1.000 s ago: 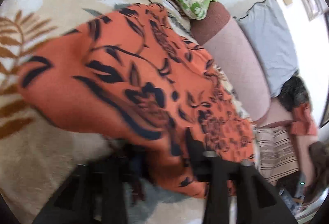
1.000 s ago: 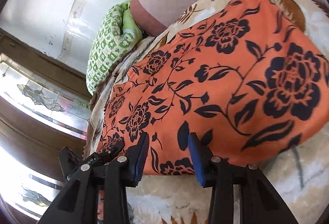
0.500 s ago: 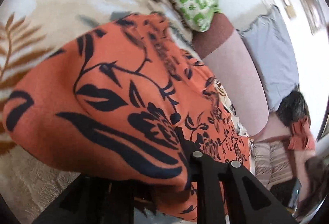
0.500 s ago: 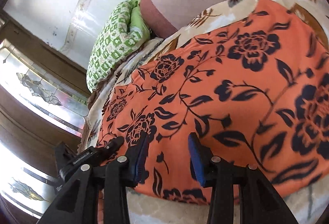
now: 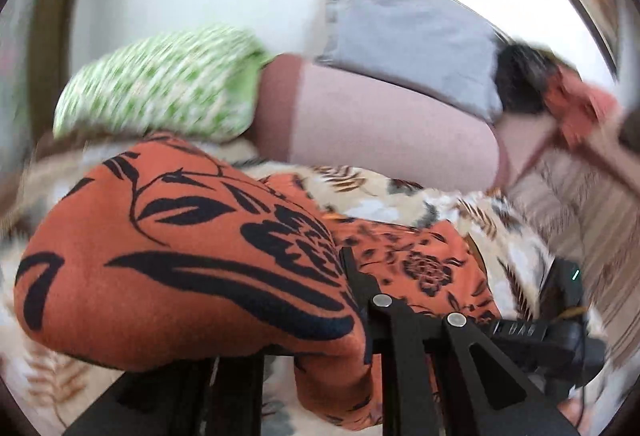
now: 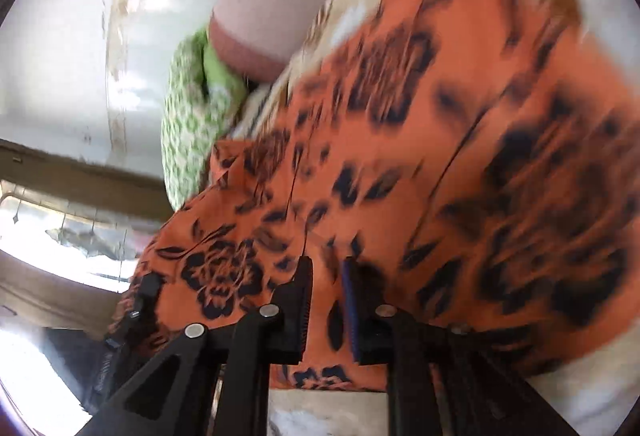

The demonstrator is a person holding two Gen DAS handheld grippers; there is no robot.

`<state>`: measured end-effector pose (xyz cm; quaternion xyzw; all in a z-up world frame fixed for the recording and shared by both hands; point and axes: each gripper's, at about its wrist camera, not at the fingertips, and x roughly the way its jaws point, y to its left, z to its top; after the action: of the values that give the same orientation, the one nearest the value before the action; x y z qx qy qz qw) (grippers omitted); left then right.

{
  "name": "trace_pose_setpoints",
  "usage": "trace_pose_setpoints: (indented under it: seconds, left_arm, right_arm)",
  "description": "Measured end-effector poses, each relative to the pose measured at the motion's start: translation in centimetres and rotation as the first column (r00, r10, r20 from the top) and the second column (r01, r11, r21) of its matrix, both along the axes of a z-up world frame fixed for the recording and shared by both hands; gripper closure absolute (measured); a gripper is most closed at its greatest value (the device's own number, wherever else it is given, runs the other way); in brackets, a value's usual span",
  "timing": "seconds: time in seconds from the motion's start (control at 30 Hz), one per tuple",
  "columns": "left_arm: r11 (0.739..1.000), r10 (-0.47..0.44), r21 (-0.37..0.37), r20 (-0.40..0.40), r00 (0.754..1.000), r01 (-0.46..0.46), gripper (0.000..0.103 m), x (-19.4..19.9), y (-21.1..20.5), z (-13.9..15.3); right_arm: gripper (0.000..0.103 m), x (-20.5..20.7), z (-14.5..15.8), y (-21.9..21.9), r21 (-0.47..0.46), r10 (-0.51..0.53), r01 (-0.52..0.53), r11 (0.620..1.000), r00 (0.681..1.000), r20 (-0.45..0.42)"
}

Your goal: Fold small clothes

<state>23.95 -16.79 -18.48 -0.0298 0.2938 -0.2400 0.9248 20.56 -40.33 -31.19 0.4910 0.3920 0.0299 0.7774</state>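
An orange garment with black flowers (image 5: 180, 256) lies on a leaf-print blanket (image 5: 384, 203). My left gripper (image 5: 340, 264) is shut on one edge of it and holds that edge raised. The cloth drapes over the left finger and hides it, so only the right finger (image 5: 360, 288) shows. In the right wrist view the same garment (image 6: 460, 155) fills most of the picture, blurred. The jaws of my right gripper (image 6: 326, 268) are closing on its near hem, and a fold of orange cloth is pinched between the blue pad (image 6: 352, 300) and the other one.
A green patterned pillow (image 5: 160, 83), a pink bolster (image 5: 380, 123) and a grey cushion (image 5: 408, 43) line the back of the bed by the white wall. Dark and orange clothes (image 5: 560, 91) are heaped at the far right above striped fabric (image 5: 592, 203).
The left gripper closed on the garment's edge, then lifted it and rolled. The right gripper slid over the hem and narrowed from open to pinching the cloth.
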Motion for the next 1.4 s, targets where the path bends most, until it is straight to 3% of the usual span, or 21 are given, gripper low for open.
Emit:
trace_pose_setpoints:
  seconds: [0.1, 0.2, 0.3, 0.37, 0.4, 0.47, 0.53, 0.6, 0.67, 0.73, 0.8, 0.87, 1.0, 1.07, 1.1, 1.17, 1.2, 1.23, 1.27, 1.33, 1.4]
  left_arm:
    - [0.988, -0.087, 0.135, 0.039, 0.995, 0.081, 0.087, -1.2, -5.9, 1.2]
    - [0.939, -0.17, 0.308, 0.036, 0.985, 0.151, 0.086, -2.4, -11.9, -0.1]
    - [0.86, -0.24, 0.453, -0.05, 0.969, 0.236, 0.077, -3.1, -17.5, -4.3]
    - [0.83, -0.26, 0.485, -0.104, 0.96, 0.277, 0.065, -3.5, -18.9, -6.6]
    - [0.824, -0.273, 0.475, -0.143, 0.951, 0.308, 0.064, -3.6, -19.1, -7.7]
    - [0.828, -0.285, 0.453, -0.168, 0.944, 0.331, 0.051, -4.0, -18.8, -8.3]
    - [0.836, -0.33, 0.415, -0.145, 0.933, 0.359, 0.046, -4.9, -17.6, -7.3]
    - [0.853, -0.363, 0.348, -0.139, 0.922, 0.388, 0.045, -5.7, -15.8, -5.7]
    - [0.876, -0.39, 0.258, -0.118, 0.913, 0.407, 0.03, -6.5, -13.0, -3.9]
    - [0.906, -0.376, 0.186, -0.062, 0.924, 0.381, 0.022, -7.0, -10.0, -2.3]
    - [0.928, -0.345, 0.137, -0.037, 0.938, 0.346, 0.022, -6.5, -7.7, -1.5]
    - [0.952, -0.3, 0.062, -0.025, 0.954, 0.301, 0.022, -5.2, -5.6, -1.1]
    - [0.983, -0.161, 0.077, -0.1, 0.982, 0.169, 0.022, -1.7, -4.1, -4.1]
    - [0.98, -0.136, 0.117, -0.191, 0.972, 0.16, 0.022, -0.3, -4.2, -6.8]
    - [0.975, -0.119, 0.152, -0.255, 0.96, 0.161, 0.022, 0.3, -4.5, -8.4]
    - [0.98, -0.112, 0.108, -0.379, 0.918, 0.165, 0.02, 1.4, -4.1, -10.7]
    - [0.987, -0.111, 0.067, -0.382, 0.917, 0.147, 0.02, 1.4, -3.6, -10.5]
    - [0.984, -0.122, 0.073, -0.378, 0.918, 0.161, 0.02, 1.4, -3.7, -10.0]
    - [0.981, -0.131, 0.087, -0.362, 0.923, 0.173, 0.02, 1.3, -3.8, -9.4]
    - [0.981, -0.124, 0.106, -0.293, 0.948, 0.161, 0.02, 0.8, -3.5, -8.3]
    - [0.983, -0.137, 0.077, -0.282, 0.949, 0.165, 0.02, 0.8, -3.2, -7.5]
  right_arm:
    - [0.083, -1.8, 1.8, -3.5, -0.005, -0.093, 0.093, 0.996, 0.994, 0.063]
    - [0.083, -4.0, 2.9, -7.4, 0.036, -0.206, 0.203, 0.979, 0.972, 0.117]
    - [0.083, -6.5, 3.5, -11.1, 0.072, -0.315, 0.307, 0.949, 0.937, 0.151]
    - [0.083, -8.1, 3.4, -13.4, 0.106, -0.379, 0.366, 0.925, 0.912, 0.159]
    - [0.083, -8.6, 3.4, -14.2, 0.117, -0.4, 0.385, 0.915, 0.902, 0.16]
    - [0.083, -9.7, 3.4, -15.8, 0.14, -0.438, 0.418, 0.897, 0.884, 0.164]
    - [0.083, -9.9, 3.7, -16.7, 0.149, -0.446, 0.425, 0.893, 0.879, 0.171]
    - [0.083, -10.0, 4.1, -17.0, 0.14, -0.435, 0.415, 0.899, 0.882, 0.179]
    - [0.083, -9.7, 4.2, -16.9, 0.138, -0.426, 0.405, 0.904, 0.886, 0.185]
    - [0.082, -8.8, 4.4, -16.2, 0.119, -0.384, 0.368, 0.922, 0.907, 0.171]
    - [0.082, -8.3, 4.8, -15.3, 0.073, -0.346, 0.339, 0.938, 0.926, 0.149]
    - [0.082, -8.0, 5.8, -14.2, 0.03, -0.309, 0.309, 0.951, 0.932, 0.191]
    - [0.082, -6.1, 7.9, -10.3, -0.026, -0.118, 0.132, 0.991, 0.946, 0.303]
    - [0.082, -4.7, 6.7, -8.7, -0.024, -0.046, 0.053, 0.998, 0.97, 0.238]
    - [0.083, -3.8, 5.3, -8.2, -0.04, -0.027, 0.033, 0.999, 0.989, 0.143]
    - [0.088, -2.7, 0.2, -8.0, -0.045, -0.035, 0.03, 0.999, 0.992, -0.123]
    - [0.096, -3.0, -1.4, -8.4, 0.025, -0.05, 0.054, 0.998, 0.99, -0.135]
    - [0.096, -3.6, -1.9, -8.9, 0.092, -0.087, 0.098, 0.991, 0.99, -0.115]
    - [0.095, -3.6, -1.4, -9.1, 0.093, -0.083, 0.094, 0.991, 0.99, -0.118]
    - [0.09, -3.4, 1.0, -8.7, -0.033, -0.076, 0.073, 0.997, 0.993, -0.09]
    - [0.088, -2.6, 2.9, -8.1, -0.118, -0.062, 0.055, 0.992, 0.996, -0.057]
